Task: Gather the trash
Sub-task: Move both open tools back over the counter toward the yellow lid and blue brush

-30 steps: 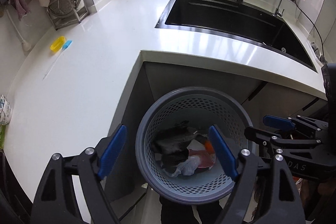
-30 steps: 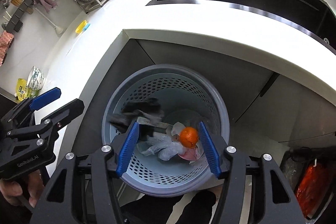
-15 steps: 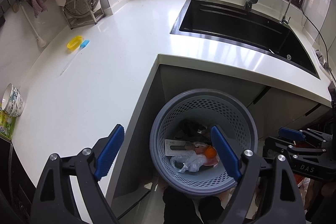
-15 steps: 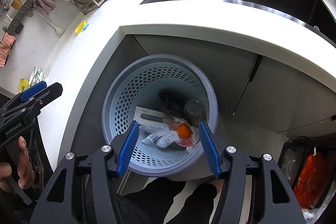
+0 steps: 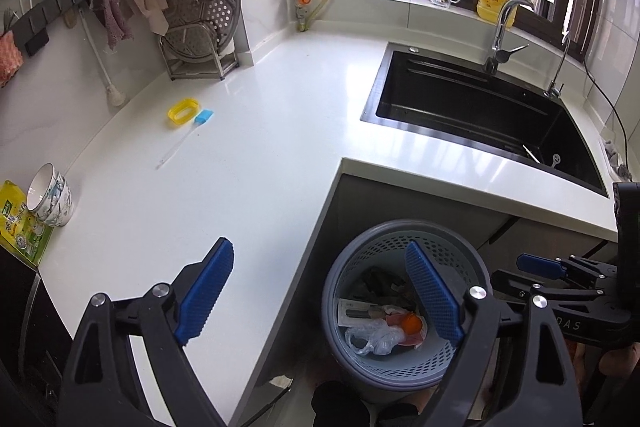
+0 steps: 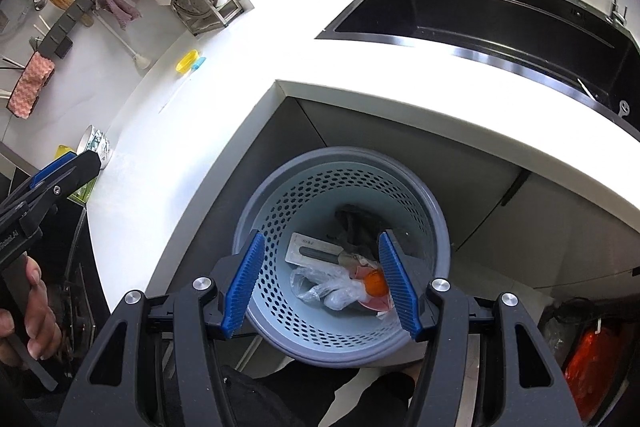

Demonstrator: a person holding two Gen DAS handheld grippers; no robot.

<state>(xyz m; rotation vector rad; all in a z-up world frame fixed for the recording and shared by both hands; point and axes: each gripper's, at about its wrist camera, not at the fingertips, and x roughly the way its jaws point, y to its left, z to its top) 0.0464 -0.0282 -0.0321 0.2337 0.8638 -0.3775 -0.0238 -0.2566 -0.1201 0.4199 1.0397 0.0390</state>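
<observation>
A grey perforated trash basket (image 5: 360, 359) stands on the floor in the counter's inner corner; it also shows in the right wrist view (image 6: 280, 211). Inside lie a crumpled clear plastic bag (image 6: 324, 285), an orange ball-like piece (image 6: 376, 285), a white flat package (image 6: 316, 253) and dark scraps. My left gripper (image 5: 320, 291) is open and empty, high above the counter edge and basket. My right gripper (image 6: 322, 285) is open and empty above the basket; it shows at the right of the left wrist view (image 5: 536, 265).
White L-shaped counter (image 5: 224, 179) holds a yellow ring (image 5: 183, 111), a blue brush (image 5: 192, 129), stacked bowls (image 5: 50, 195) and a green-yellow packet (image 5: 20, 231). Black sink (image 5: 480, 107) with faucet at back right. Dish rack (image 5: 200, 27) at back left. Red bag (image 6: 592, 359) on the floor.
Both grippers have risen and pulled back from the basket, which looks smaller and lower. The trash has settled in the basket. Both stay open.
</observation>
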